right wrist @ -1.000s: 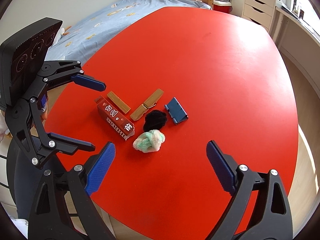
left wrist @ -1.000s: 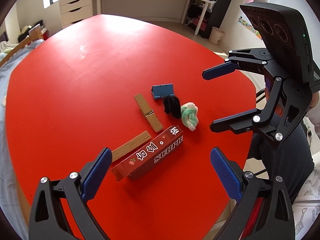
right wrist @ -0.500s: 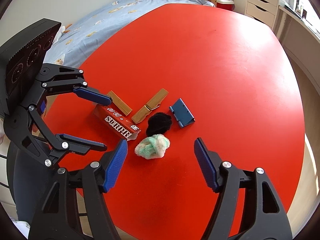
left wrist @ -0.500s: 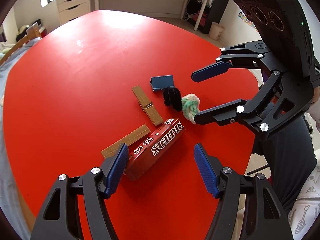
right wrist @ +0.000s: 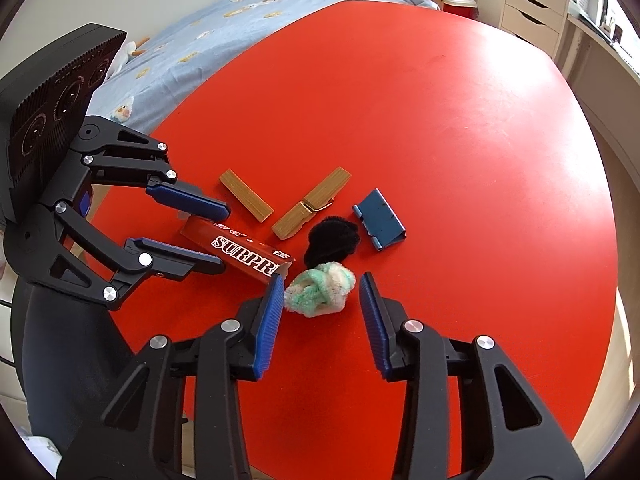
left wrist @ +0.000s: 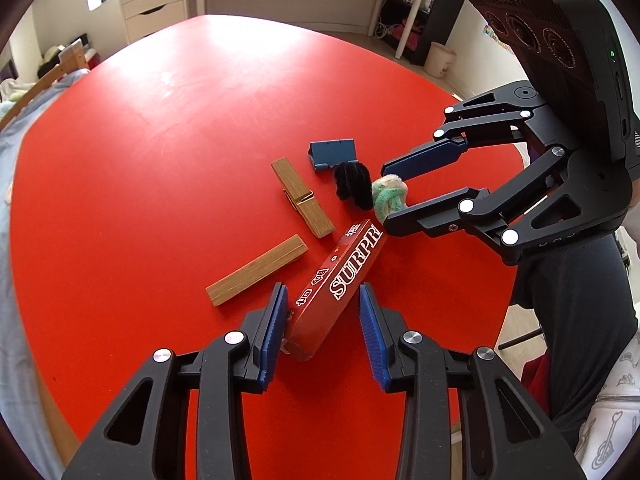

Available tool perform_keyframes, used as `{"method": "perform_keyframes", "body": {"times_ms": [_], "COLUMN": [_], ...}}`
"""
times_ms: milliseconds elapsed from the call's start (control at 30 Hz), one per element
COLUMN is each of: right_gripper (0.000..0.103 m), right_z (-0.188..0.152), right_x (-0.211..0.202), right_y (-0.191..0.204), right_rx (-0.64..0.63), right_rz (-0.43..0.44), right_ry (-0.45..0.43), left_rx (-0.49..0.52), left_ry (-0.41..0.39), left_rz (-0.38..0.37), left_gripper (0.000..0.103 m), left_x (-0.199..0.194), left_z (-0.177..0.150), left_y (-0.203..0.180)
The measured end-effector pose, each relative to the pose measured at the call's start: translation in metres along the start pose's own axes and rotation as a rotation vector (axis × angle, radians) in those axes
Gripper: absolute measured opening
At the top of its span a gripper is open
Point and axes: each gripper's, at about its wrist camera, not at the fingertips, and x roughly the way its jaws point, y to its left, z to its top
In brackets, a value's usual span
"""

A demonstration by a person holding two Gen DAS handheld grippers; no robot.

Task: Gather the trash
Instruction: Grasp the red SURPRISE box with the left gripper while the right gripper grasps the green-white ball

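Closing around separate pieces of trash, both tools are shown above the near edge of the red desk [left wrist: 160, 140]. The left hand-held gripper [left wrist: 323, 330] is seen with a red carton [left wrist: 340, 288] lettered "SURPR" between its jaws: the left pad touches the carton's near end, while a gap remains at the right pad, so the carton is not yet clamped. The right hand-held gripper [right wrist: 322, 312] is seen with a green-and-white yarn ball [right wrist: 320, 294] between its jaws; the left pad is at the ball's edge and the right pad stands clear, so nothing is grasped yet. The carton lies flat near the near edge of the desk, its far end just beside the yarn ball. A black fuzzy bundle [right wrist: 332, 240] touches the yarn ball on its far side. A blue metal clip [right wrist: 380, 222] lies just beyond the bundle. A wooden clothespin [left wrist: 302, 198] and a wooden strip [left wrist: 256, 276] lie beside the carton, toward the desk's middle.
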Motion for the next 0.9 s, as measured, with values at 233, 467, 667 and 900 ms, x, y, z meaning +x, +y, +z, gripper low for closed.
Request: {"method": "perform_keyframes", "body": {"times_ms": [233, 467, 667, 900], "right_gripper": [0.029, 0.018, 0.018, 0.018], "right_z": [-0.002, -0.003, -0.004, -0.010], "right_x": [0.000, -0.004, -0.011, -0.028], "right_y": [0.001, 0.001, 0.003, 0.009], "right_rx": [0.000, 0.002, 0.003, -0.001], "right_rz": [0.000, -0.005, -0.009, -0.012], "right_ry": [-0.005, -0.017, -0.031, -0.057], "left_rx": [-0.003, -0.013, -0.036, -0.060], "left_ry": [-0.011, -0.016, -0.038, -0.059], "left_rz": [0.002, 0.004, 0.011, 0.035], "left_gripper": [0.025, 0.016, 0.016, 0.016], "left_x": [-0.003, -0.004, -0.011, -0.026], "left_z": [-0.003, -0.005, -0.005, -0.004], "left_y": [-0.001, -0.002, -0.002, -0.012]}}
